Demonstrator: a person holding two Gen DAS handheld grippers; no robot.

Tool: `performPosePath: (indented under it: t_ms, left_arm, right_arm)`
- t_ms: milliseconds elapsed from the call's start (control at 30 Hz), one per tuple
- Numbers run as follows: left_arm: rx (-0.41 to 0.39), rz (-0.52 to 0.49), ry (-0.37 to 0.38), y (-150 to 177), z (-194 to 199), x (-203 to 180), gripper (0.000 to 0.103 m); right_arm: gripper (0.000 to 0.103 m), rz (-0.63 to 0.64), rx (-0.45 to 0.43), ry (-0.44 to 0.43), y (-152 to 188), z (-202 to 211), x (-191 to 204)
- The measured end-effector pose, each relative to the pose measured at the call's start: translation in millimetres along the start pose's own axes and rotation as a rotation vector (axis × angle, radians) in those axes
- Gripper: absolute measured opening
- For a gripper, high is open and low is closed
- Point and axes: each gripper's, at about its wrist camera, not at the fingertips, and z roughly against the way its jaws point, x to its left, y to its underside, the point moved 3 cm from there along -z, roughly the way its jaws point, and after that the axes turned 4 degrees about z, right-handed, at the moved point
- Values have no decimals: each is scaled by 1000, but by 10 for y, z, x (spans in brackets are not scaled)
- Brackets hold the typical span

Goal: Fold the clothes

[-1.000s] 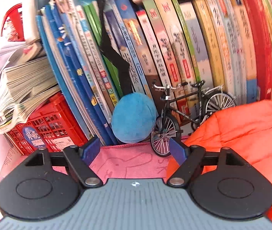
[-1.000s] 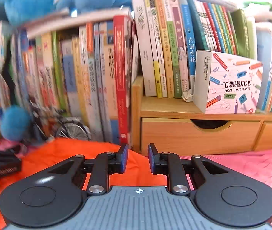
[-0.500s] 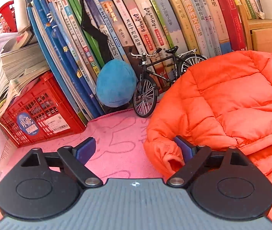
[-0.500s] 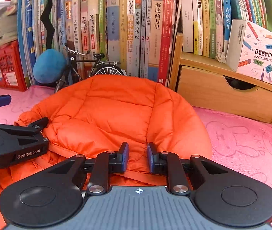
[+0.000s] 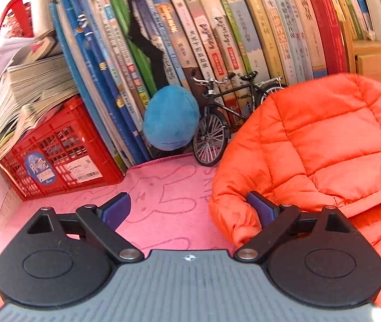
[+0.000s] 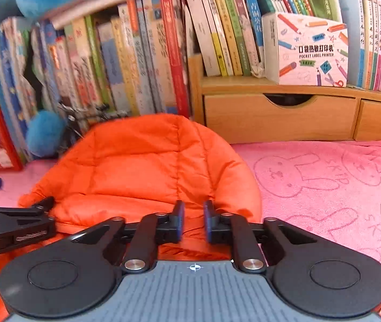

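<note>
Both my tongs have just been opening: left gripper (image 5: 187, 209) is spread wide and released, its right pad beside the rolled edge of the orange puffer jacket (image 5: 324, 145). My right gripper (image 6: 193, 221) is parted narrowly over the jacket, gripping nothing. The jacket lies on the pink bunny cloth (image 5: 163, 201), seemingly let go after a fold.

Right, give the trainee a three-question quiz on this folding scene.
1. True or false: the left tool is clamped on the orange jacket.
2. What stands between the blue plush ball and the jacket? A) mug B) model bicycle C) lamp
3. Fill in: the jacket lies on a ___ towel with rabbit outlines.

Key: 1 false, its jaws stand wide, nothing pressed. 2 B. 3 pink.
</note>
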Motion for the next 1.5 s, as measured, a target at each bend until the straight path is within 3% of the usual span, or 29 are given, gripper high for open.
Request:
performPosePath:
  t_ms: [33, 133, 233, 333, 500, 567, 633, 767, 833, 900, 1000, 1067, 1100, 1133, 1167, 1233, 1333, 1400, 1500]
  left_arm:
    - [0, 36, 26, -10, 82, 83, 95]
    - [-25, 123, 100, -14, 428, 338, 94]
    - [-63, 118, 151, 115, 770, 461, 94]
    - [-81, 92, 173, 304, 1018, 523, 94]
    - [-32, 27, 101, 643, 1068, 523, 95]
    - [5, 33, 61, 720, 1016, 539, 95]
    - [21, 56, 46, 756, 984, 572, 95]
    - [27, 33, 16, 790, 969, 539, 98]
    - [27, 10, 0, 799, 970, 509, 98]
    - [26, -6, -10, 802, 970, 497, 98]
    - [30, -2, -8, 803, 967, 516, 99]
    - [32, 5, -5, 802, 964, 531, 99]
    - [25, 7, -9, 800, 980, 531, 99]
    - [2, 5, -18, 790, 1039, 512, 93]
    - [-38, 3, 5, 762, 1142, 477, 88]
    - [-115, 6, 169, 624, 1447, 334, 88]
    - [-166, -19, 413, 316, 1829, -97, 88]
    - [-239, -125, 511, 198, 2050, -561, 88]
    - [-339, -322, 573, 197, 2247, -1297, 90]
  right_arm:
    - [46, -28, -28, -44, 2, 149, -20]
    - [50, -96, -71, -137, 12, 581, -88]
    - [61, -128, -53, -191, 86, 972, -133]
    - [71, -143, -54, -187, 323, 1303, -378]
    - [70, -117, -1, -11, 810, 1615, -999]
    - [60, -92, -1, 61, 939, 1688, -1230]
    - [57, -46, -10, 157, 1001, 1753, -1418]
    - [57, -107, -15, 371, 976, 1859, -1841]
    - [59, -127, -34, 436, 942, 1925, -1956]
    - [62, -45, -60, 452, 885, 1991, -1942]
    - [77, 36, -95, 512, 743, 2114, -2037]
    - [92, -41, -97, 583, 656, 2197, -2356]
    - [92, -99, -94, 617, 628, 2242, -2564]
    - [92, -171, -87, 642, 625, 2297, -2813]
    - [92, -233, -80, 651, 642, 2351, -3023]
    - [92, -346, -67, 657, 709, 2468, -3437]
    - [92, -394, -19, 677, 809, 2521, -3753]
    - [92, -369, 26, 687, 858, 2486, -3834]
    - [97, -323, 73, 682, 920, 2391, -3833]
